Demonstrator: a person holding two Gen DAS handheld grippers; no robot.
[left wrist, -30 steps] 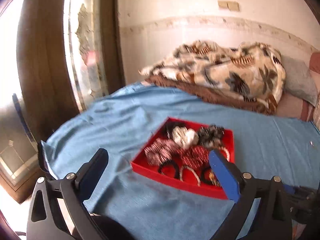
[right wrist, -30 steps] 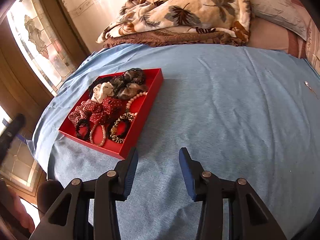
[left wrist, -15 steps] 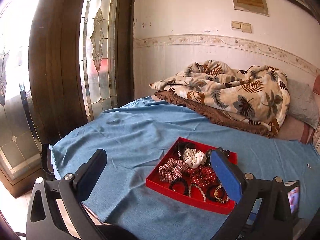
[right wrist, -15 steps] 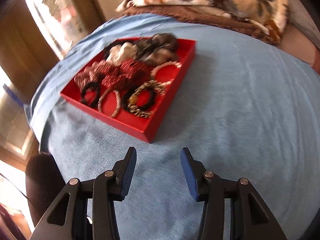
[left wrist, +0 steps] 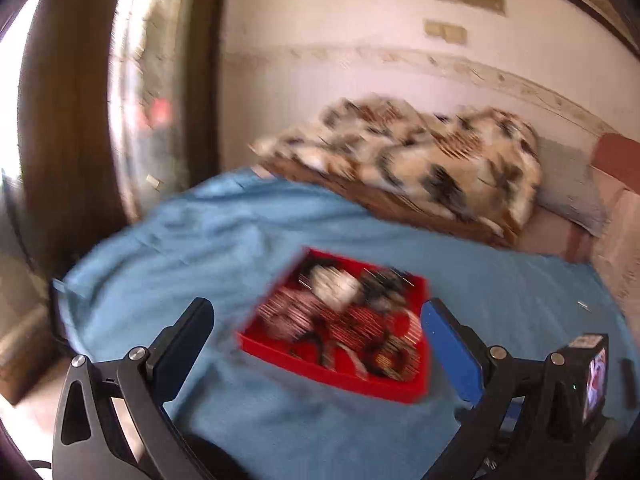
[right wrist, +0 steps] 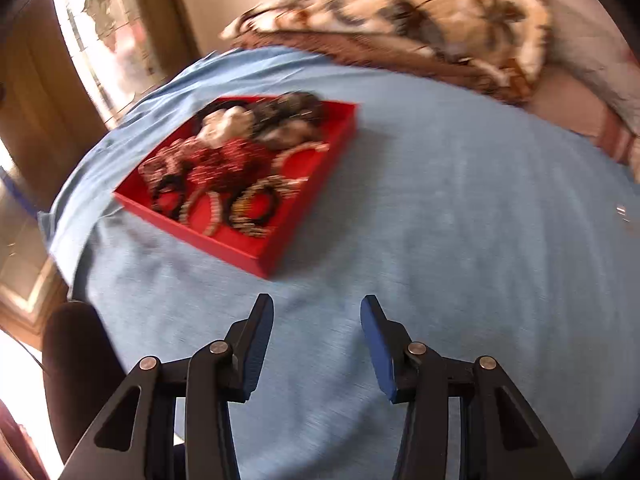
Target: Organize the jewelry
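Two grippers, left (left wrist: 316, 320) and right (right wrist: 316, 316), jaws parted, empty, both short of red tray (right wrist: 280, 252) on blue sheet (right wrist: 440, 240); jewelry inside tray. Approach slowly, target one bracelet (right wrist: 252, 208) only

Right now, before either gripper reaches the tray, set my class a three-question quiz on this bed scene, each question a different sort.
1. True or false: the red tray lies on the blue sheet.
2. The right gripper holds: A) a bracelet B) a scrunchie C) nothing.
3. Fill in: the leaf-patterned blanket lies ___ the tray, toward the wall.

Key: 1 true; 2 C, its jaws stand apart over bare sheet; 3 beyond.
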